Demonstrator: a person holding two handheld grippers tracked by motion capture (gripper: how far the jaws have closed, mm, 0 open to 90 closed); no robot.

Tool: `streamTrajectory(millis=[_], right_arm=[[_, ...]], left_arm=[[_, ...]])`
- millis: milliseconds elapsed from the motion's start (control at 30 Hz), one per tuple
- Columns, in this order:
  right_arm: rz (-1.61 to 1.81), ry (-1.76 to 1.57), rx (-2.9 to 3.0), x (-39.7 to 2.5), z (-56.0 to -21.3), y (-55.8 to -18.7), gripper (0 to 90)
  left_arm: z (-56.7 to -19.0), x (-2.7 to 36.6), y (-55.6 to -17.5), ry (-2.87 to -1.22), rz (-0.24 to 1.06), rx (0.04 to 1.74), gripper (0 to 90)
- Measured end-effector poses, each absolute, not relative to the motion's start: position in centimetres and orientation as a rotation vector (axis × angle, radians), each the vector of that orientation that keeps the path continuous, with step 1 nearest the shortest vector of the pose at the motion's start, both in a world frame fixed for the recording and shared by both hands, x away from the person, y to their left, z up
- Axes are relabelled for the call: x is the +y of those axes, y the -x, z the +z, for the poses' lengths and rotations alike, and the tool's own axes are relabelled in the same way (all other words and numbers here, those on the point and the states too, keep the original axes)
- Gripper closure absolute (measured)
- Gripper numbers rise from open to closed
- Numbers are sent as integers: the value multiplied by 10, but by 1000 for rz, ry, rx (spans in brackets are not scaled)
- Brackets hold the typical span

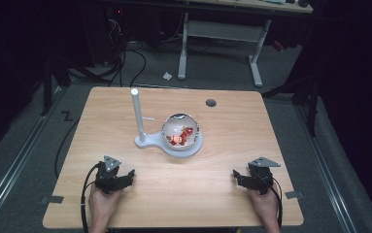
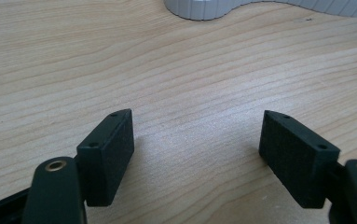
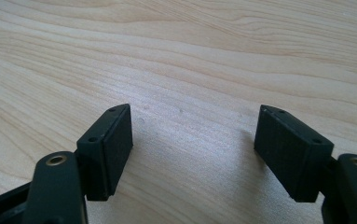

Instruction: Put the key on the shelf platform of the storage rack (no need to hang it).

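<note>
A clear round bowl (image 1: pixel 180 131) with small red and orange pieces inside sits on a white stand (image 1: pixel 150 142) that has a tall white post (image 1: pixel 137 114), at the middle of the wooden table (image 1: pixel 212 165). My left gripper (image 1: pixel 125 177) rests low on the table near the front left, open, nothing between its jaws (image 2: pixel 197 140). The stand's white base edge (image 2: pixel 204 9) lies ahead of it. My right gripper (image 1: pixel 239 178) rests near the front right, open and empty over bare wood (image 3: pixel 192 137).
A dark round grommet hole (image 1: pixel 211 103) sits near the table's far edge. Beyond the table stands a white desk frame (image 1: pixel 220 34) on grey floor with cables. A person's hands hold both grippers at the front edge.
</note>
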State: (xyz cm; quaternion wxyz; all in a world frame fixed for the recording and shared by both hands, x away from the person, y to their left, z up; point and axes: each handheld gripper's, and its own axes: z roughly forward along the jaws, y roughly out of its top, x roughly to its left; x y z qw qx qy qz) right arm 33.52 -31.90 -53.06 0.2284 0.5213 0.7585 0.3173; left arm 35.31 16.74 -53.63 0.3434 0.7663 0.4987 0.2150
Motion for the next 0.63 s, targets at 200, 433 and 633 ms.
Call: streamTrajectory(millis=[200, 433, 633], right_arm=[[874, -1435, 2089, -319, -531, -335, 282], [873, -1436, 2089, -319, -531, -335, 282], [874, -1436, 2089, -319, -531, -335, 282]], left_arm=[[-536, 167, -353, -1989, 558, 1299, 261], [-536, 168, -353, -1988, 556, 1301, 260], [-536, 167, -353, -1988, 556, 1301, 260]])
